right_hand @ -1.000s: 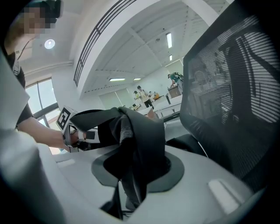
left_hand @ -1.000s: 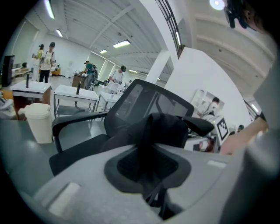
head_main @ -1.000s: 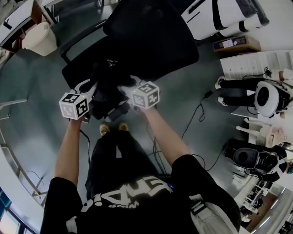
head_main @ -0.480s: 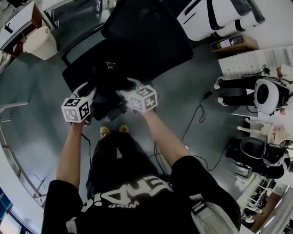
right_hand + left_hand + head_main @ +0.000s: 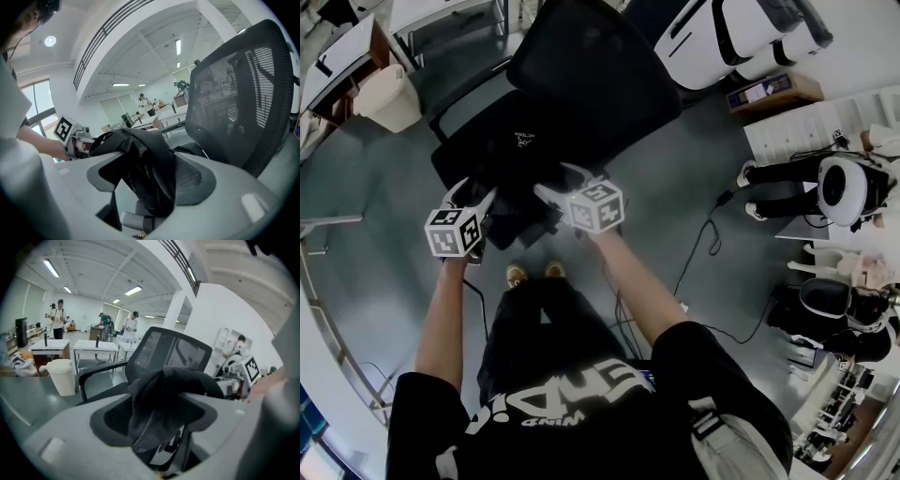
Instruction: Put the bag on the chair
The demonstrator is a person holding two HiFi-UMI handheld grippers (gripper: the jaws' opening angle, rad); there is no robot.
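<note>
A black bag [image 5: 522, 195] hangs at the front edge of the black office chair's seat [image 5: 517, 141], below its mesh backrest [image 5: 595, 70]. My left gripper [image 5: 478, 190] is at the bag's left side and my right gripper [image 5: 553, 185] at its right. Both sets of jaws are opening and stand wide. In the left gripper view the bag's fabric [image 5: 161, 401] droops loosely between the jaws of my left gripper [image 5: 159, 420]. The right gripper view shows the bag [image 5: 140, 159] draped the same way between the jaws of my right gripper [image 5: 150, 185], beside the backrest [image 5: 239, 93].
A white bin [image 5: 384, 89] stands left of the chair by white desks [image 5: 96, 347]. Cables [image 5: 703, 244] trail over the grey floor at right. White machines [image 5: 741, 37] and shelves line the right side. People stand far back in the left gripper view.
Both grippers' jaws have spread apart around the bag. The bag has sagged a little lower against the chair's front edge.
</note>
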